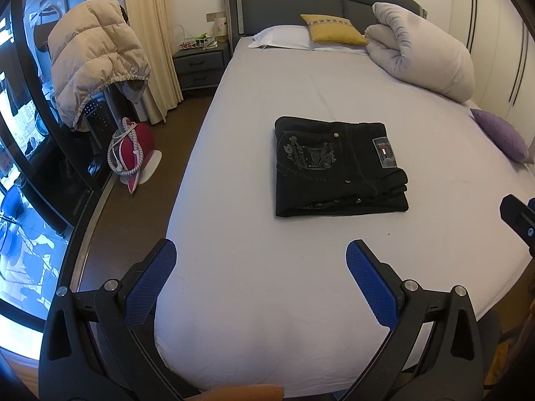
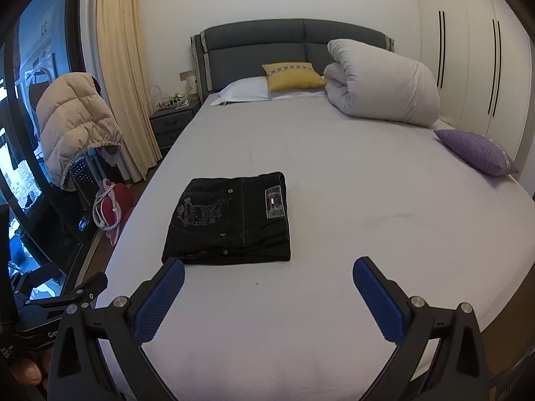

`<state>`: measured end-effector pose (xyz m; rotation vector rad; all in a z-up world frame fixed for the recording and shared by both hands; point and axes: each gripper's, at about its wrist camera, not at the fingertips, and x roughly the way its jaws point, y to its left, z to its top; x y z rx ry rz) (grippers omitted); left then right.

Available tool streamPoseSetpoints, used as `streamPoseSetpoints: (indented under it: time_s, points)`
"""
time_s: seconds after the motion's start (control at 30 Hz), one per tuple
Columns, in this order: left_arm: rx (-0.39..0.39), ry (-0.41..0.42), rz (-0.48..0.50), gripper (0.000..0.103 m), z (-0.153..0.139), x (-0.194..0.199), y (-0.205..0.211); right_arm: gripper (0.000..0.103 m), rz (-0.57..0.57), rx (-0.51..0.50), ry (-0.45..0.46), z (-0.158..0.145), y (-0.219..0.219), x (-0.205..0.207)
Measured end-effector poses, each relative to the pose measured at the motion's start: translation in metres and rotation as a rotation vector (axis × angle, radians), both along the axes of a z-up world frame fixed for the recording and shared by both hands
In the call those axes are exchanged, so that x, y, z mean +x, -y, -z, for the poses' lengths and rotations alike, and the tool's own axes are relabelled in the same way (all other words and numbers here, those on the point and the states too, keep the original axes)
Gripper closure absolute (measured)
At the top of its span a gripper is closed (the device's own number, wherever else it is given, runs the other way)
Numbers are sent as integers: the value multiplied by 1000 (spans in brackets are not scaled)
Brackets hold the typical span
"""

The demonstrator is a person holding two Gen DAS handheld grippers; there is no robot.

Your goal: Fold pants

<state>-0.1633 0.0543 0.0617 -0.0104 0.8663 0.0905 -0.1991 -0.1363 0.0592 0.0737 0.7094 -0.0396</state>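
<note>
Seemingly the folding is finished. From the left wrist view, the pants (image 1: 337,167) lie at the centre of the frame as a compact dark rectangle of several layers on the pale sheet of the bed (image 1: 267,284), back pocket embroidery and waistband patch facing up, edges fairly square, with a few layers peeking out along the near right corner. The left tongs (image 1: 260,254) sit in the lower part of the frame, spread wide with nothing between the blue pads, well short of the garment. At the right edge, a dark bit of the right tongs (image 1: 518,220) pokes in, also clear of the cloth. A rolled duvet (image 1: 421,50) and a yellow cushion (image 1: 334,28) occupy the upper right near the headboard, and a purple cushion (image 1: 501,137) rests at the right edge. From the right wrist view, the same bundle sits left of centre, just beyond the left pad, which overlaps its near left corner in the picture; whether it touches I cannot tell, though it appears to hover. These tongs too are gaping wide and hold nothing. By my judgement little remains, perhaps only tidying the slightly stepped layers at the near edge, if that.
</note>
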Motion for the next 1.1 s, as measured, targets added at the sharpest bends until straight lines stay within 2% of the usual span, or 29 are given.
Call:
streamPoseSetpoints:
  time_s: [0.37, 1.1]
  points:
    - [-4, -8, -3, 0, 5, -3, -1, 0, 7, 14, -41, 6, 3, 0]
    - [-6, -16, 1, 0, 11, -2, -3, 0, -2, 9, -65, 10, 3, -1]
